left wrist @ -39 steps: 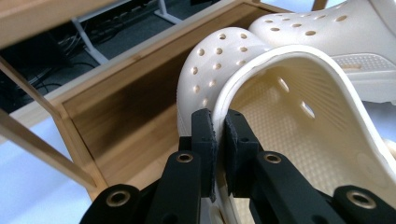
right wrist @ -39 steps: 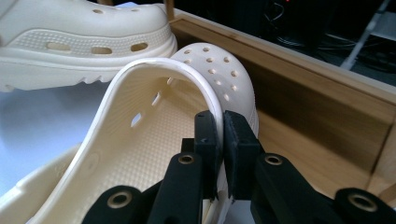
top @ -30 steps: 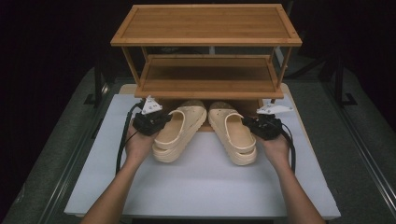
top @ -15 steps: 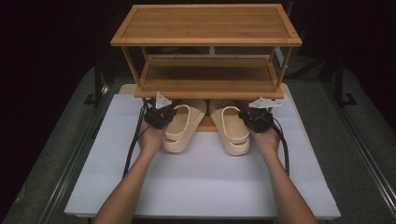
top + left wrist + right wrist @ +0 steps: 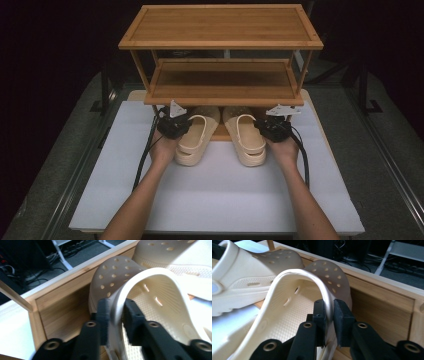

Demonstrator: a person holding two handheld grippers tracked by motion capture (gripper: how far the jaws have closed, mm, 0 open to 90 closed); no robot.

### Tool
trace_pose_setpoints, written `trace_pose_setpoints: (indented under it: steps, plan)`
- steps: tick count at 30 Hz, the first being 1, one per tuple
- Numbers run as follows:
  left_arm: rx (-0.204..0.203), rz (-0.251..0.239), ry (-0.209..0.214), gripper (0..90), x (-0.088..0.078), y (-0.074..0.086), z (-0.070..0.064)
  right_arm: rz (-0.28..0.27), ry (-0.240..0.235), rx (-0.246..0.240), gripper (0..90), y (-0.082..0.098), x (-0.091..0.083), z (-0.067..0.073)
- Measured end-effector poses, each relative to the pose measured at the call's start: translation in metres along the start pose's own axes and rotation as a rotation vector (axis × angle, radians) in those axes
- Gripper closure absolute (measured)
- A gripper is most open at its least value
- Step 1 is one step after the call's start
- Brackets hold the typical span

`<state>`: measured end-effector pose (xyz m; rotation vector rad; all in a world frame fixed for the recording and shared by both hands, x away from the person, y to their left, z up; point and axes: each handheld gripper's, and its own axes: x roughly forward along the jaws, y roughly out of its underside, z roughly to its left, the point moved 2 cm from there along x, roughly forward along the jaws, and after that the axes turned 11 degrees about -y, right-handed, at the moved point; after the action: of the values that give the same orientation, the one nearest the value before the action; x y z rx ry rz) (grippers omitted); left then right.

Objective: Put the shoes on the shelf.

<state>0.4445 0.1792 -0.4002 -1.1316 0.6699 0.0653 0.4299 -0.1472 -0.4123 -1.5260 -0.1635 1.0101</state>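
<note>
On white board point(image 5: 215, 200), far half, under bottom shelf of wooden rack point(image 5: 222, 90): two cream clogs side by side, toes tucked beneath shelf, heels toward person.

Left gripper point(image 5: 173, 125) at outer side of left clog point(image 5: 196, 142). Jaws either side of heel strap point(image 5: 120, 300), w/ strap between them; jaws just been opening, so grip easing. From left gripper view, inner pad point(image 5: 132, 312) stands a bit off strap, outer pad close against it; not clamped.

Right gripper point(image 5: 272, 129) at outer side of right clog point(image 5: 247, 140). Jaws straddling its strap point(image 5: 325, 297), just been opening too; thin gaps each side, strap betw. pads point(image 5: 342, 315) but loose.

Both clogs resting on rack's base board point(image 5: 220, 132) & white board, near far edge, just apart from each other.
</note>
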Motion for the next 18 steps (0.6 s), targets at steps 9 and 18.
trace_pose_setpoints:
  steps: [9,18]
  plan:
    - [-0.009,-0.028,0.068,42.3,-0.034,-0.003,0.011,0.003,-0.053,0.039,48.1,0.000,-0.023,0.006]
    - [-0.007,-0.011,0.174,21.9,-0.075,0.019,0.015,0.005,-0.094,0.053,34.8,0.014,-0.059,0.022]
